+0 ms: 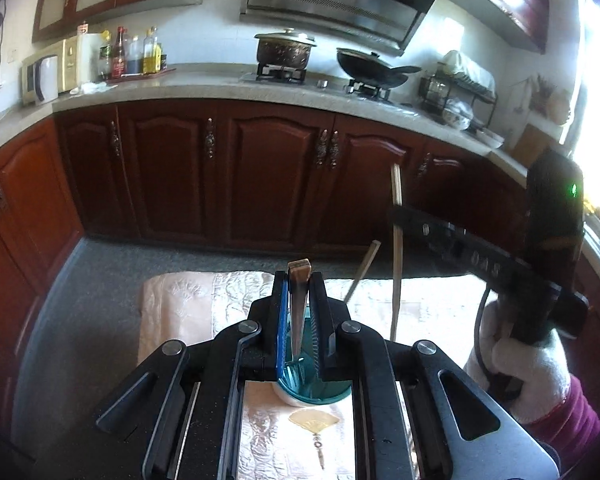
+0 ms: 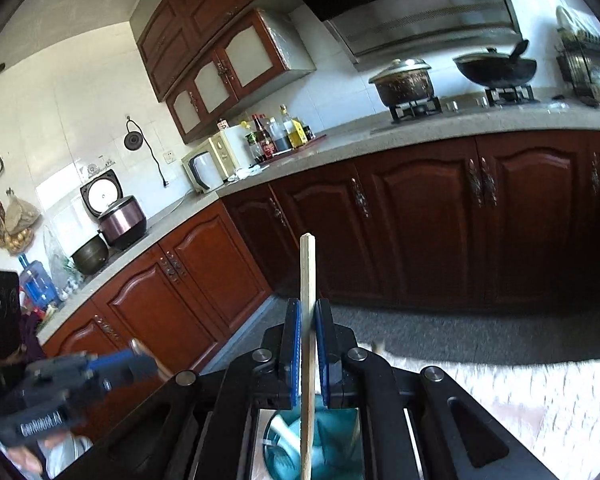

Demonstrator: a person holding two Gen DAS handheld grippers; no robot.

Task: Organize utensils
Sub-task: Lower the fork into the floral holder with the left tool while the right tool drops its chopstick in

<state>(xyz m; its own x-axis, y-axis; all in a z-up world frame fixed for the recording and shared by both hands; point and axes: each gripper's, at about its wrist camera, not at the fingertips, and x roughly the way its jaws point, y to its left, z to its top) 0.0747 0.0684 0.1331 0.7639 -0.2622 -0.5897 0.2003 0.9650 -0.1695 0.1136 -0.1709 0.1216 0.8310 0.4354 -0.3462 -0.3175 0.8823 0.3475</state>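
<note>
My left gripper [image 1: 299,280] is shut on a utensil [image 1: 299,308] with a metal shaft and a brown end that sticks up past the jaws. Right below it a teal holder [image 1: 312,390] stands on a cream embroidered cloth [image 1: 180,304]. At the right of that view, my right gripper [image 1: 396,214] is shut on a pale wooden chopstick [image 1: 396,280] that hangs upright. A second pale stick [image 1: 362,274] slants beside it; what bears it I cannot tell. In the right wrist view the chopstick [image 2: 307,280] is clamped between the blue pads [image 2: 294,348] of my right gripper [image 2: 308,312], over the teal holder [image 2: 288,448]. My left gripper [image 2: 136,360] is blurred at the lower left.
A white-gloved hand [image 1: 520,360] with a maroon sleeve holds the right gripper. Dark red cabinets [image 1: 268,176] run under an L-shaped counter [image 1: 204,88]. On it are a pot [image 1: 285,50], a wok [image 1: 370,66], bottles [image 1: 136,54], a microwave [image 1: 48,72] and a dish rack [image 1: 460,88].
</note>
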